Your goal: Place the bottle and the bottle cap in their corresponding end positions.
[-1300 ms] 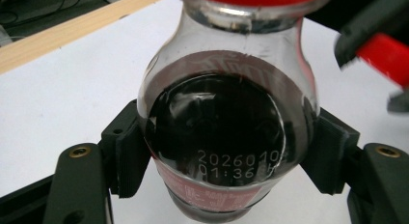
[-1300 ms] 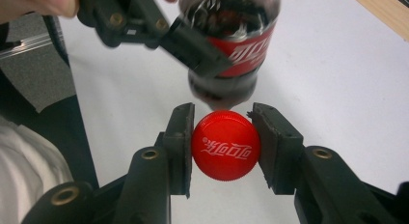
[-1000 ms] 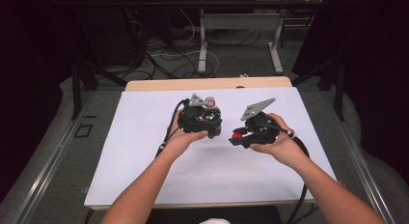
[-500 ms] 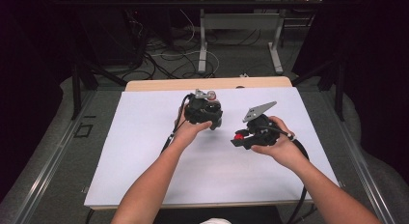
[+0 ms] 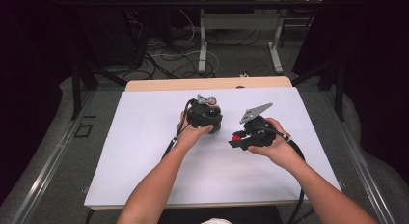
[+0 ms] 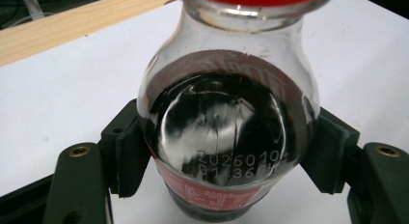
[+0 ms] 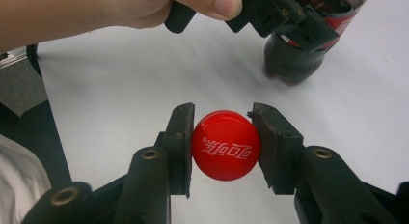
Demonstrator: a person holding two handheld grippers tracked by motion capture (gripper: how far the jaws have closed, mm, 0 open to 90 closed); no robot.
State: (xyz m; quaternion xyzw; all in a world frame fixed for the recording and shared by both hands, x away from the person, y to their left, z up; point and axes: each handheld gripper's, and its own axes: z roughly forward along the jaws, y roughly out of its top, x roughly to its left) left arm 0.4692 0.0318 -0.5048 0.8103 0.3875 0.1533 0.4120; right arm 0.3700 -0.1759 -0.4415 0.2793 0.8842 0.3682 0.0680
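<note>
Both forearms reach over the white bench. The left gripper clamps a dark soda bottle, seemingly standing upright near the middle; the right gripper, beside it, pinches a red cap.

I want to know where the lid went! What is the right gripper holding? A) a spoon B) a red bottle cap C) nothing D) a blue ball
B: in the right gripper view, the right gripper is shut on a red bottle cap, its two jaws pressing the cap's sides.
</note>
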